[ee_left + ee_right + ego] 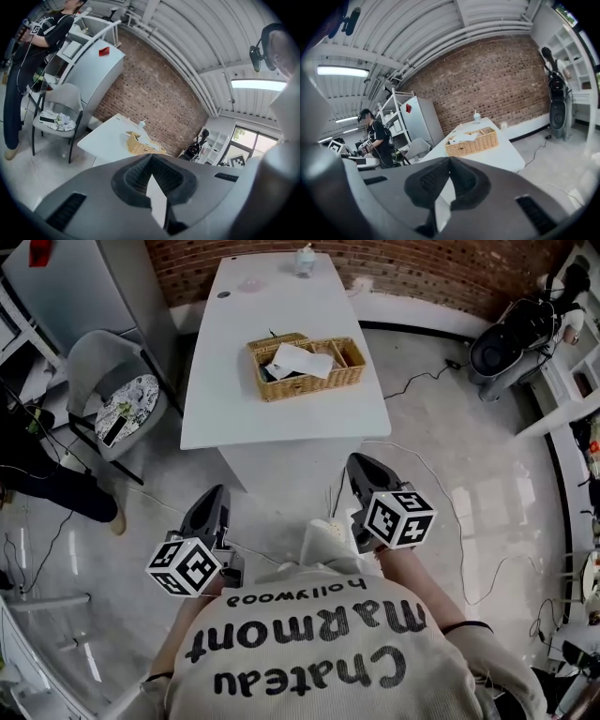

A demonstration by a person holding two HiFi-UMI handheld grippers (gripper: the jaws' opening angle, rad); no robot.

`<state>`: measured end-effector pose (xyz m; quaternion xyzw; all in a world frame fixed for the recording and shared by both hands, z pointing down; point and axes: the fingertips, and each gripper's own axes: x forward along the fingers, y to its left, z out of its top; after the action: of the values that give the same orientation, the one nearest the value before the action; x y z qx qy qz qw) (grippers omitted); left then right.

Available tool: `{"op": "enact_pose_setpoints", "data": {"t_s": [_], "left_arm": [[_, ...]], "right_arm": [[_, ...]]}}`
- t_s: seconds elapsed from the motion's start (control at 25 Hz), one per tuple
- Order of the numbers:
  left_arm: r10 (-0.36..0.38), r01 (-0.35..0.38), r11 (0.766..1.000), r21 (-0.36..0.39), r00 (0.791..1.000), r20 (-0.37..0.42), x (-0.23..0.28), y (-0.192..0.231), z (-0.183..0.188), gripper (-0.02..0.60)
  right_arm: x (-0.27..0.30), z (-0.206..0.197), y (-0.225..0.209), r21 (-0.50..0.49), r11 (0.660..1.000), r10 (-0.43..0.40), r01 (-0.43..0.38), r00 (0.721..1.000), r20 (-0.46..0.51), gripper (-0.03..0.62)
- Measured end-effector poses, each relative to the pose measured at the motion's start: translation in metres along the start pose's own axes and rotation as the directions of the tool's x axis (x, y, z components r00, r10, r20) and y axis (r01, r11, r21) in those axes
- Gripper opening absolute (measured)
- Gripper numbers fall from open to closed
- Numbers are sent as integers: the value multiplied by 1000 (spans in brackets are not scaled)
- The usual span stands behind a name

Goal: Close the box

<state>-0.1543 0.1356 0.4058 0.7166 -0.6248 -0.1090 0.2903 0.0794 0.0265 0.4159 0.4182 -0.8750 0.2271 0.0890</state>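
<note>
A woven wicker box (pixel 306 367) stands open on the white table (pixel 281 418), with white paper (pixel 300 360) lying across its top. It also shows far off as the wicker box (pixel 140 146) and the wicker box (pixel 471 142) in the two gripper views. Both grippers hang over the floor short of the table's near end, well away from the box. My left gripper (pixel 214 493) is shut with nothing in it, its tips meeting (pixel 151 156). My right gripper (pixel 362 463) also looks shut and empty, its tips together (pixel 450 159).
A grey chair (pixel 117 390) with things on its seat stands left of the table, beside a tall grey cabinet (pixel 75 287). A person (pixel 28 61) stands at the far left. A cup (pixel 304 261) sits at the table's far end. Cables (pixel 422 381) cross the floor on the right.
</note>
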Motion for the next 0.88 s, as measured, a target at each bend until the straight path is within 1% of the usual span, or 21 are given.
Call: {"op": "enact_pose_setpoints", "data": {"t_s": [0.16,0.44,0.88], "left_arm": [[0,0,1000,-15,1000,-10,16,11,3,2],[33,-33,999,-14,999,8,60,30,21,2],[79,-77,997,-20,993,85,180,38,86,2]], "right_arm": [[21,6,-8,-3,1000,-16,16,1000,-6,3],[76,37,-40,-3,1000,-15,15,1000,24,3],[187,126,-95,-46,997,62,-61,998,18,3]]}}
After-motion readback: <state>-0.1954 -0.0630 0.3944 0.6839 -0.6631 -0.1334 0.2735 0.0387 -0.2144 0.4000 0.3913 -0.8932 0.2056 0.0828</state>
